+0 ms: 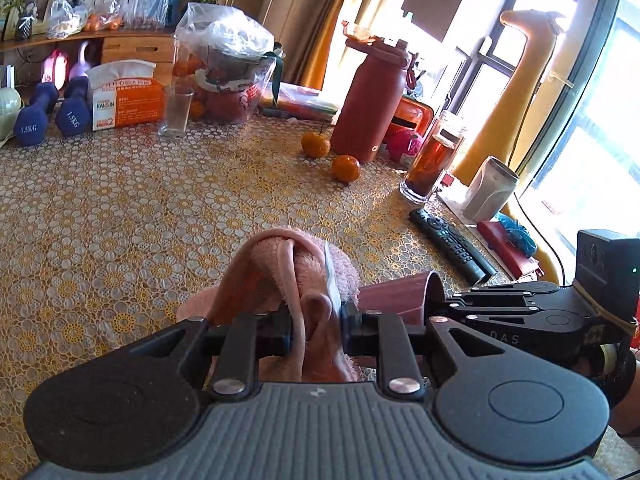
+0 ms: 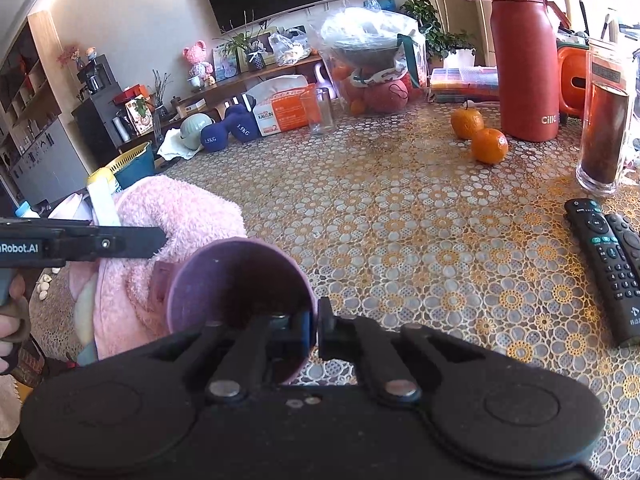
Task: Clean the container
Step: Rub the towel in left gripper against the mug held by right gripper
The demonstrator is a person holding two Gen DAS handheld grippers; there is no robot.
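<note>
A fluffy pink towel point(image 1: 288, 276) is bunched between the fingers of my left gripper point(image 1: 316, 320), which is shut on it. In the right wrist view the same pink towel point(image 2: 180, 216) hangs at the left, beside the mouth of a mauve plastic cup point(image 2: 240, 284). My right gripper point(image 2: 315, 328) is shut on the cup's rim, one finger inside and one outside, and the cup lies tilted with its opening toward the towel. From the left wrist view the cup point(image 1: 396, 296) shows just right of the towel, with the right gripper's black body point(image 1: 520, 312) behind it.
On the lace-patterned table point(image 2: 420, 220) lie two remotes point(image 2: 608, 264), two oranges point(image 2: 478, 132), a red flask point(image 2: 524, 60), a jar of dark tea point(image 2: 604, 128), an empty glass point(image 2: 320, 110), dumbbells point(image 2: 228, 130) and a bag of fruit point(image 2: 372, 60). A hand point(image 2: 10, 320) shows at left.
</note>
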